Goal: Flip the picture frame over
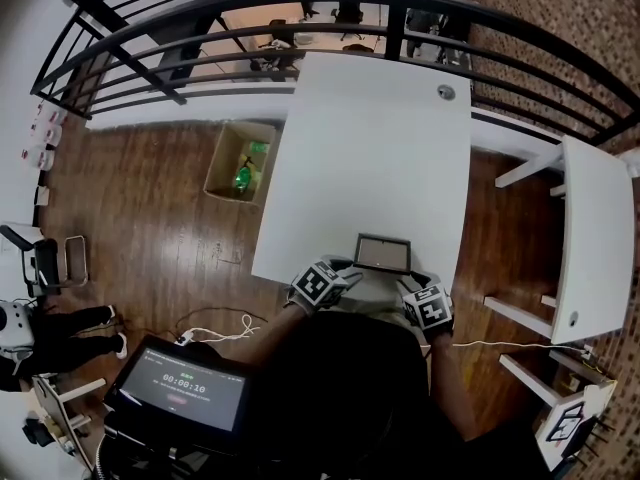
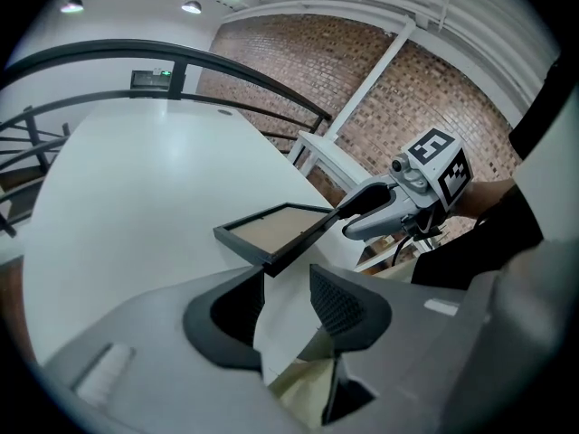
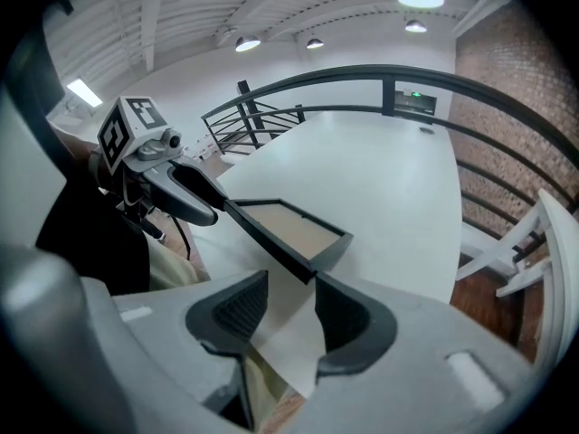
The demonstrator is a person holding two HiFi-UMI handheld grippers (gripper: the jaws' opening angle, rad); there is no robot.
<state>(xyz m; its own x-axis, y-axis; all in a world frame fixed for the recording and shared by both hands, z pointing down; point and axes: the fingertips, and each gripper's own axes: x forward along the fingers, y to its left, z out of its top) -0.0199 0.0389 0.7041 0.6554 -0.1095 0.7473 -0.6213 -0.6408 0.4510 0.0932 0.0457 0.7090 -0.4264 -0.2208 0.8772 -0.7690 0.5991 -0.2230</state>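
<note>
A black picture frame lies at the near edge of the white table, brown backing up. My left gripper is at its near left corner and my right gripper at its near right corner. In the left gripper view the frame ends in a corner just past my left gripper, whose jaws stand apart with bare table between them. The right gripper view shows the same: the frame has its corner at the tips of my open right gripper. Each view shows the other gripper's dark finger by the frame's near edge.
A cardboard box with a green bottle stands on the wood floor left of the table. A black railing curves round the far side. A white bench stands to the right, a tablet near left.
</note>
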